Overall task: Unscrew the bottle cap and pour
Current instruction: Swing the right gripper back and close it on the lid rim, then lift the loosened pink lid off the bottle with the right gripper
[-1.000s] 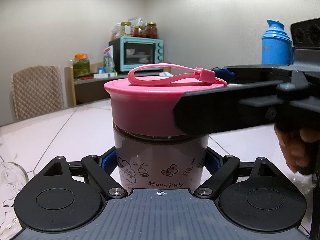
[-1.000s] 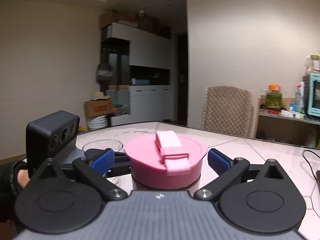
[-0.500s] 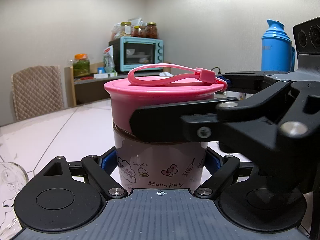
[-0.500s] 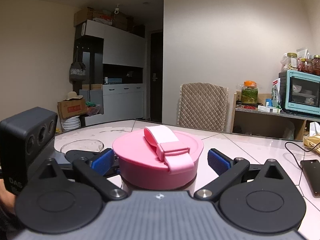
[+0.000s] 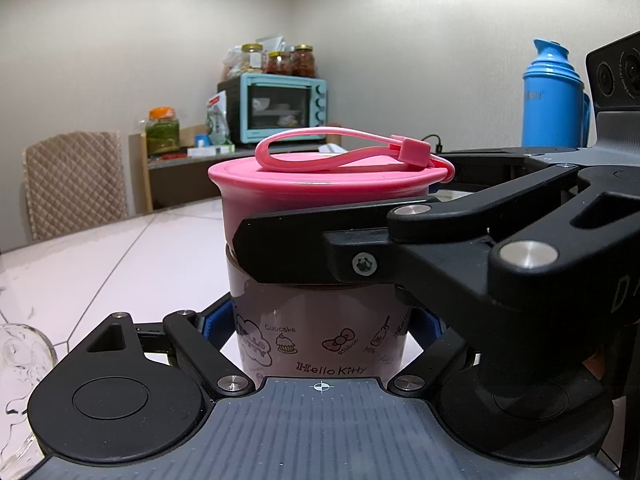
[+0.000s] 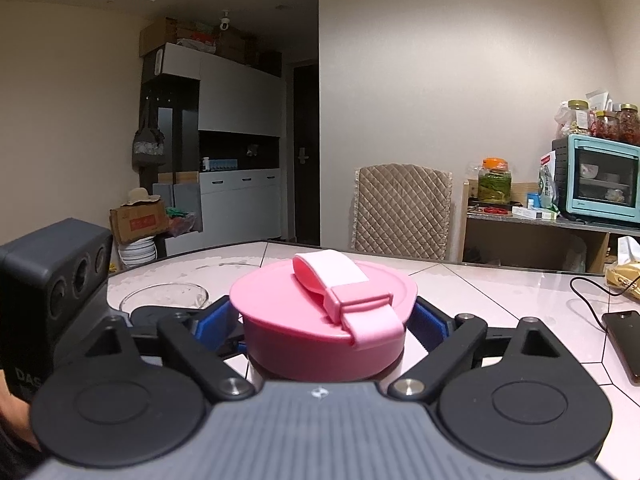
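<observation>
the bottle (image 5: 320, 332) is standing upright on the white table (image 5: 120, 264), and the left gripper (image 5: 320, 324) is clenching its printed body from both sides with its blue pads. the right gripper (image 6: 326, 322) is gripping the pink cap (image 6: 324, 320) sitting on top of the bottle, its blue pads pressing against the cap's sides. a glass bowl (image 6: 164, 296) is sitting just beyond.

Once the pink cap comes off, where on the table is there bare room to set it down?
Bare tile lies beyond the cap toward the quilted chair, and right of it up to the black cable and phone. It is crowded around the bottle: both grippers close in, left gripper on the body, right gripper on the cap, with the glass bowl to the left.
</observation>
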`<control>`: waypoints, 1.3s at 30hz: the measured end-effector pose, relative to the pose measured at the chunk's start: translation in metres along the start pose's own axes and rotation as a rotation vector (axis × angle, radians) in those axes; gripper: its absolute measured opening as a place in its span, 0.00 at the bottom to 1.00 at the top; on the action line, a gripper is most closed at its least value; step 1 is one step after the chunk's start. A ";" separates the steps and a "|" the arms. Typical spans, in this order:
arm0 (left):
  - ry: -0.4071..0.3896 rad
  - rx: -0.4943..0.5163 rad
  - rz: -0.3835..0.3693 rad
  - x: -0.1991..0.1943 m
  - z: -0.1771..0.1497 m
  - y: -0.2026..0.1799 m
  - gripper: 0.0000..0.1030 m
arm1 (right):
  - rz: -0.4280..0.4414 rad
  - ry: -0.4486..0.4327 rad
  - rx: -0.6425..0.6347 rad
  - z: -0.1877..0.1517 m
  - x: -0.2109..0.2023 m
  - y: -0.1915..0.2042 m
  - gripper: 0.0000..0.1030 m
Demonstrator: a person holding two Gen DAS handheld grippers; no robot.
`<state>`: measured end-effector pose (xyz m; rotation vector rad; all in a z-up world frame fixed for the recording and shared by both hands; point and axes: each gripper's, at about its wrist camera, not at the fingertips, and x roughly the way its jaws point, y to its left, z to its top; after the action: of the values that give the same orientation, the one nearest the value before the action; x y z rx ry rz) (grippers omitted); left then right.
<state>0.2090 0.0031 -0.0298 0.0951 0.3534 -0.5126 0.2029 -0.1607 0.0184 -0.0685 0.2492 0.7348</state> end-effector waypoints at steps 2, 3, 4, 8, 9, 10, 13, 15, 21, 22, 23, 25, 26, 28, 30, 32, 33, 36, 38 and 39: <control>0.000 0.000 0.000 0.000 0.000 0.000 0.87 | -0.007 -0.002 -0.003 -0.001 -0.001 0.000 0.83; 0.000 0.000 0.000 0.000 0.000 0.000 0.87 | -0.007 -0.002 -0.002 -0.001 -0.001 0.000 0.83; 0.000 0.000 0.000 0.000 0.000 0.000 0.87 | -0.006 -0.002 -0.002 0.000 -0.001 0.000 0.83; 0.000 0.000 0.000 0.000 0.000 0.000 0.87 | -0.002 -0.004 -0.013 -0.001 0.000 0.000 0.83; 0.000 0.000 0.000 0.000 0.000 0.000 0.87 | 0.002 -0.005 -0.017 -0.001 -0.001 0.000 0.83; 0.000 0.000 0.000 0.000 0.000 0.000 0.87 | 0.007 -0.005 -0.019 -0.001 -0.001 -0.001 0.83; 0.000 0.000 0.000 0.000 0.000 0.000 0.87 | 0.027 -0.004 -0.023 0.000 -0.002 -0.003 0.83; 0.000 0.000 0.000 0.000 0.000 0.001 0.87 | 0.053 -0.005 -0.027 0.000 -0.002 -0.007 0.83; 0.000 -0.001 0.000 0.000 0.000 0.001 0.87 | 0.141 0.004 -0.057 0.002 -0.001 -0.021 0.83; 0.000 0.000 0.000 0.000 0.000 0.001 0.87 | 0.154 0.007 -0.064 0.003 0.000 -0.023 0.83; 0.000 0.000 0.000 0.000 0.000 0.001 0.87 | 0.167 0.009 -0.070 0.003 0.000 -0.025 0.83; 0.000 -0.001 0.000 0.000 0.000 0.001 0.87 | 0.196 0.013 -0.080 0.005 0.000 -0.029 0.83; 0.000 -0.001 0.000 0.000 0.000 0.001 0.87 | 0.216 0.015 -0.086 0.005 0.001 -0.032 0.83; 0.001 -0.001 0.000 0.000 0.000 0.001 0.87 | 0.252 0.019 -0.093 0.006 0.002 -0.037 0.83; 0.001 -0.001 0.000 -0.001 0.000 0.001 0.87 | 0.282 0.023 -0.100 0.008 0.002 -0.041 0.83; 0.001 -0.002 0.000 -0.001 0.001 0.001 0.87 | 0.310 0.029 -0.111 0.009 0.002 -0.044 0.83; 0.001 -0.002 -0.001 0.000 0.001 0.001 0.87 | 0.325 0.031 -0.115 0.010 0.003 -0.046 0.83; 0.001 -0.003 -0.001 0.000 0.001 0.000 0.87 | 0.377 0.032 -0.111 0.012 0.005 -0.054 0.83; 0.001 -0.004 -0.002 0.000 0.001 0.000 0.87 | 0.413 0.032 -0.110 0.013 0.006 -0.060 0.83; 0.001 -0.004 -0.002 0.000 0.001 0.000 0.87 | 0.428 0.032 -0.112 0.013 0.007 -0.062 0.83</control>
<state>0.2090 0.0032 -0.0289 0.0909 0.3552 -0.5140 0.2522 -0.2005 0.0278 -0.1356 0.2556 1.1741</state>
